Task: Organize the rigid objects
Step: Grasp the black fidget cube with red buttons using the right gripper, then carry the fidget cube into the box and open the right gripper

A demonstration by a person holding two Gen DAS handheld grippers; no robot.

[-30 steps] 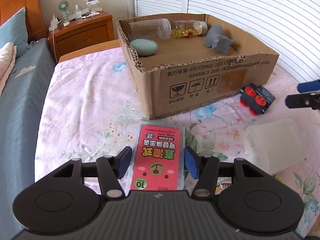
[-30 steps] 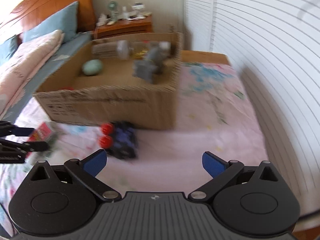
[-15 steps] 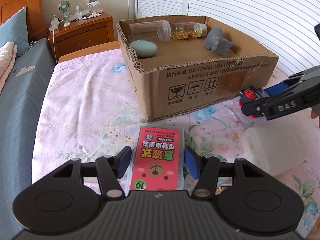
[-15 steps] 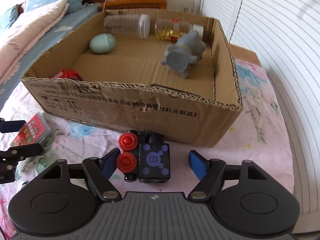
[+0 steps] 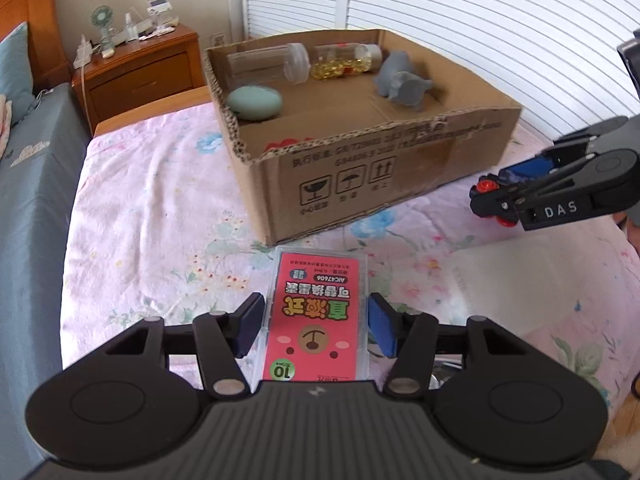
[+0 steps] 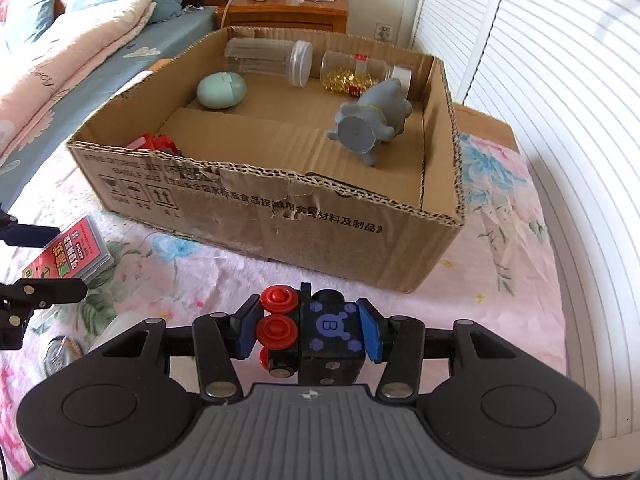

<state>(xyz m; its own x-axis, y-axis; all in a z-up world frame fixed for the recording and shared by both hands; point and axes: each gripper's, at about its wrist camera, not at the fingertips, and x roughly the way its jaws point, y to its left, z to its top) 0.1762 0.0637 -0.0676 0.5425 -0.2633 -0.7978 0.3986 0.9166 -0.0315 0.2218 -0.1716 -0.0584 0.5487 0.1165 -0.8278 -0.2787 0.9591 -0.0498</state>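
Jaws of the left gripper (image 5: 316, 326) are closing on one pink, clear-cased card box (image 5: 318, 322) lying flat on the floral bedsheet (image 5: 152, 216), its long axis pointing toward the open cardboard box (image 5: 384, 172). From the right wrist, the right gripper (image 6: 308, 330) is clamped on one black toy locomotive with red wheels (image 6: 316, 334), its long axis pointing away toward the same cardboard box, which holds two clear jars (image 6: 272, 60), one green egg (image 6: 221, 90) and one grey elephant (image 6: 372, 122).

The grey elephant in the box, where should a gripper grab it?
Probably across the middle of the body of the elephant, coming down from above. It lies on its side in the open-topped box, so its legs, trunk and flat round end stick outward; the rounded body is the plainest part to pinch.
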